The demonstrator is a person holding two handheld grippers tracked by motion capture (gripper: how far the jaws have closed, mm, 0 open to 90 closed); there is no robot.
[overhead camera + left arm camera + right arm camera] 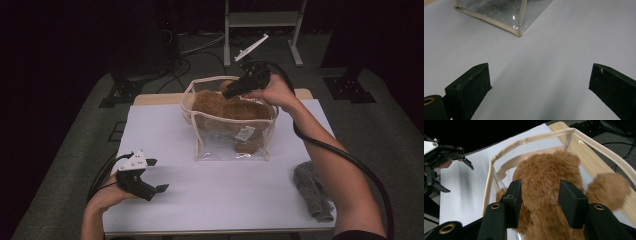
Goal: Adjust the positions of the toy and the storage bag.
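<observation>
A brown teddy bear [225, 107] lies inside a clear plastic bag with cream trim [232, 145] at the back middle of the white table cover. My right gripper [226, 94] hovers over the bag's open top. In the right gripper view its jaws [540, 195] stand apart just above the bear's [544, 170] fur, inside the bag's rim [490, 177], and do not press on it. My left gripper [159, 175] rests at the front left, open and empty. Its jaws [540, 82] point across bare cover toward the bag's corner [516, 27].
A grey knitted cloth [312, 190] lies near the front right edge of the white cover [225, 195]. A wooden table edge [155, 98] shows behind the bag. Cables and a metal stand's legs [262, 22] are on the floor beyond.
</observation>
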